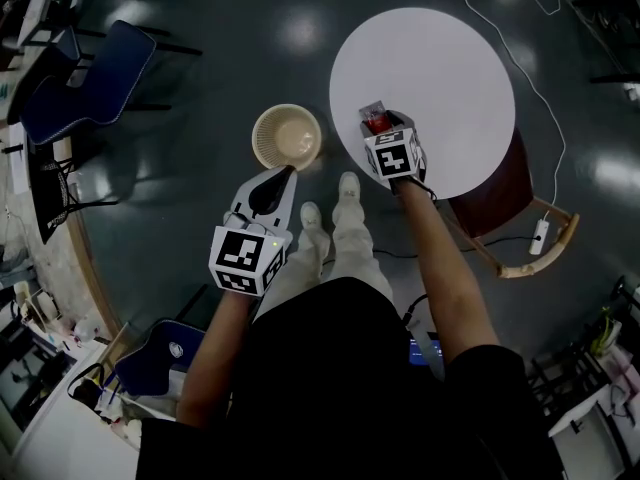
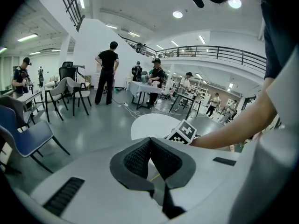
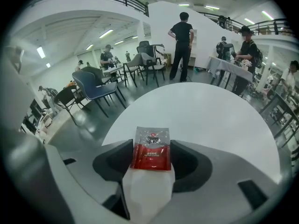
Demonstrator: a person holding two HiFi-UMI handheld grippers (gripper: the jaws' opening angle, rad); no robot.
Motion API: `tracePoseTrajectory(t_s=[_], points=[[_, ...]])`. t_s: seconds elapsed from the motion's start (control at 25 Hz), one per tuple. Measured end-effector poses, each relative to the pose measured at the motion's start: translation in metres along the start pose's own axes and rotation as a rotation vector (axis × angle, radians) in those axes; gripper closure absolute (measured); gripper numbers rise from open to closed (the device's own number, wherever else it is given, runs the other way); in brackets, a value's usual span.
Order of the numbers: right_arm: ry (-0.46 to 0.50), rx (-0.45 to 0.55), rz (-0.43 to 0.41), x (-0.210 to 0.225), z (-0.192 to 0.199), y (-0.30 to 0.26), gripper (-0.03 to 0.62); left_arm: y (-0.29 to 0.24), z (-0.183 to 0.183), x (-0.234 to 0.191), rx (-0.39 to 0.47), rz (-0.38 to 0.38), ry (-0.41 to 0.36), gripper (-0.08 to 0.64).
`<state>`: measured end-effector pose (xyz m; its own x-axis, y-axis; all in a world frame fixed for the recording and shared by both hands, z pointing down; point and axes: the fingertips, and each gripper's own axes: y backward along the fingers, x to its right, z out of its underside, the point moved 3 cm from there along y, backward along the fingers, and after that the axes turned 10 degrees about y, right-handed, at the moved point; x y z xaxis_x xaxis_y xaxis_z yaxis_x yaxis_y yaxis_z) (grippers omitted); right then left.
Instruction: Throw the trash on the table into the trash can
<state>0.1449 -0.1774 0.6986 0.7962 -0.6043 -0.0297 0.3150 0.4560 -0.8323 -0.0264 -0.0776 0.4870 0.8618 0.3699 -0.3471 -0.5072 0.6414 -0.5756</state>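
A wide hall with a glossy dark grey floor fills the frames. Only the two gripper views show its white walls, the railed balcony, strip lights and people standing by work tables; one person in black stands with back turned.

The round table sits in the upper right centre of the head view, its top smooth, matte and white. A wooden chair with a curved frame pokes out at its lower right. A blue padded chair stands in the upper left.

The trash can shows only in the head view, left of the table: a round, beige, ribbed basket seen from above.

The left gripper, a white shell with black textured pads, hangs over the floor just below the can's rim. In its own view, the jaws meet at the tips with nothing between them.

The right gripper is over the table's lower left edge, clamped on a sachet. The sachet is flat, rectangular and glossy, silver at the top and red below with small print. It stands upright between the black pads, with a plain white sheet-like piece directly beneath it. From the head view, it is only a red spot.
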Motion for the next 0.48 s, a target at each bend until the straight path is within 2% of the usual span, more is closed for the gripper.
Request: tracePoseTrajectory(t_s=[0.48], points=[[0.009, -0.036, 0.002, 0.0024, -0.0001, 0.0010, 0.398, -0.0017, 0.0029, 0.0027, 0.000, -0.003, 0.010, 0.548]])
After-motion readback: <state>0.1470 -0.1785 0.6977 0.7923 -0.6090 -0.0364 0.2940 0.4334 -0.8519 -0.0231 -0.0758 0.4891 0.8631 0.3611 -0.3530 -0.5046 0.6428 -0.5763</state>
